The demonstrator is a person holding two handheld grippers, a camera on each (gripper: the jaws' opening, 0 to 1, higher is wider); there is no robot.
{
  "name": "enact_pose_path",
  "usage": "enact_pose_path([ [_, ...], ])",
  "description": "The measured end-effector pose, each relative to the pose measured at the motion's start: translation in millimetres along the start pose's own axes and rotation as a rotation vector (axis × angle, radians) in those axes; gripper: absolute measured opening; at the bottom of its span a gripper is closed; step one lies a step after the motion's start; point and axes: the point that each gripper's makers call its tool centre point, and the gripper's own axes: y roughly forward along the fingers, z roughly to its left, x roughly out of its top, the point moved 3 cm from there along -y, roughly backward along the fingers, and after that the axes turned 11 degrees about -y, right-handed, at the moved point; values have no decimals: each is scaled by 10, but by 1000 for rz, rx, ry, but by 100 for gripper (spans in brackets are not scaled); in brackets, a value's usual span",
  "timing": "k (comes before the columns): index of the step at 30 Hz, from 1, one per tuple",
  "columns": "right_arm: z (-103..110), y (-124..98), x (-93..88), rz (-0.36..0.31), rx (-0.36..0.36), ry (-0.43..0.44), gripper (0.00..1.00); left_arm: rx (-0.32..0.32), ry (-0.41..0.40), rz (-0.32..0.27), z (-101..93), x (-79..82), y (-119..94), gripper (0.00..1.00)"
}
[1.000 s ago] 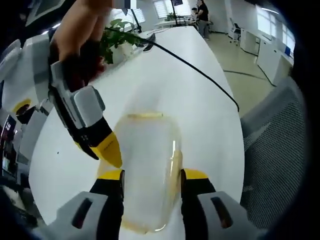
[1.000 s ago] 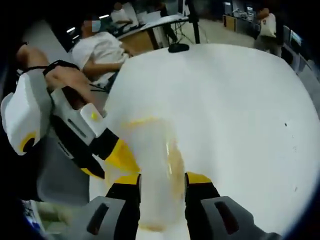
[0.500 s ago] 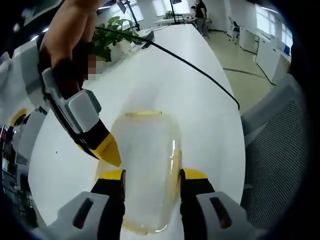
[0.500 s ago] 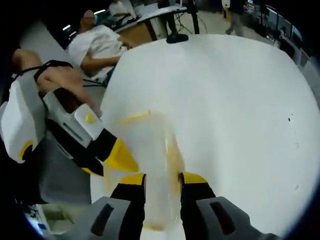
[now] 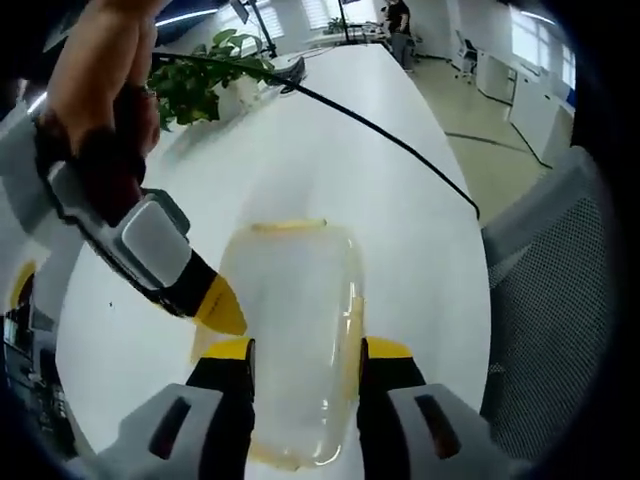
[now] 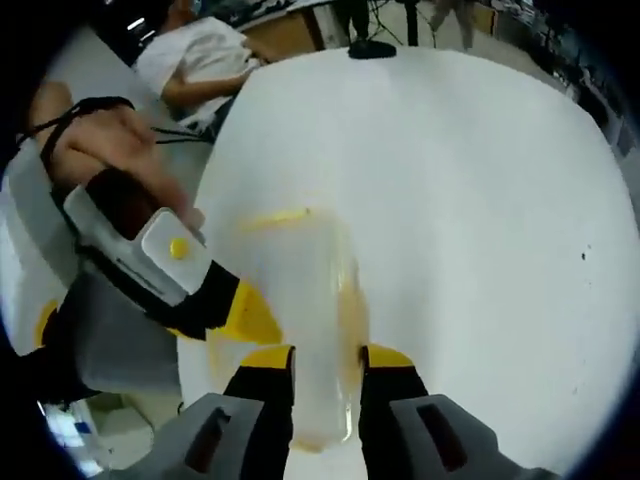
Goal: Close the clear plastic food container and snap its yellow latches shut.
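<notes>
The left hand-held gripper straddles the near end of a clear plastic food container in the left gripper view, its 2 yellow-tipped jaws set against the container's long sides, though whether they press on it cannot be told through the clear plastic. The right hand-held gripper, gripped by a person's hand, reaches in from the left of that view with its yellow tip touching the container's side just beside the left jaw. In the right gripper view the right hand-held gripper stands with its jaws close together on either side of a yellow latch that runs along the container, while the left hand-held gripper meets the container from the left, held by another hand. A second yellow latch lies across the container's far end. The container rests flat on a white table, lid down. A black cable crosses the table beyond it, a green potted plant stands near the far left edge, and a grey mesh chair sits beside the table on the right
</notes>
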Motion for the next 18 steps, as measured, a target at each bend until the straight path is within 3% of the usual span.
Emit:
enact_pose_path([
  [3, -13, 31, -22, 31, 45, 16, 22, -10, 4, -3, 3, -2, 0, 38],
  [7, -7, 46, 3, 52, 40, 17, 23, -1, 13, -11, 21, -5, -20, 38],
  [12, -18, 30, -12, 30, 40, 31, 23, 4, 22, -26, 14, -10, -26, 39],
  [18, 1, 32, -10, 75, 31, 65, 23, -13, 53, -32, -13, -10, -31, 39],
])
